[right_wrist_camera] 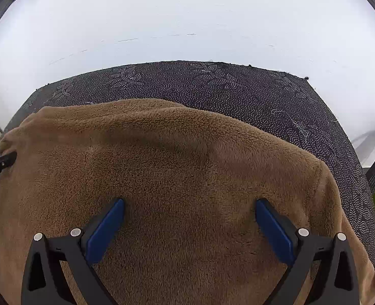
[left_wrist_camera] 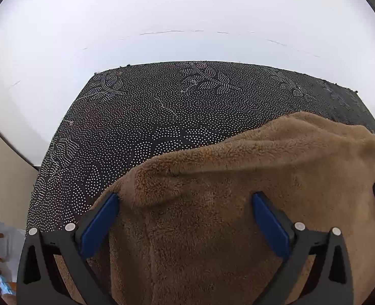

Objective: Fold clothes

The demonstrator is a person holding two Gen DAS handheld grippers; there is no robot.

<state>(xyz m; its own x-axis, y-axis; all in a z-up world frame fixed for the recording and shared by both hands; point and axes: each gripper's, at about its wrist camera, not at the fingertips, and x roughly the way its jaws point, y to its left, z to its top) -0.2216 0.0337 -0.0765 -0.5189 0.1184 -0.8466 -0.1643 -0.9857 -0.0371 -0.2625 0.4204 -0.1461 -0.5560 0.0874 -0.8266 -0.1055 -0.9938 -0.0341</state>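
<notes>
Fleece (left_wrist_camera: 238, 203) lies spread on the dotted mat (left_wrist_camera: 149, 117), bunched with a ridge along its far edge, near side running under both cameras. Left gripper (left_wrist_camera: 186, 203) and right gripper (right_wrist_camera: 190, 209) are both spread wide over the pile, clamped on nothing. Scene fits either reaching for an edge or having just let go of a fold; can't tell which. Any further fold needs both claws pinching a free hem.
</notes>
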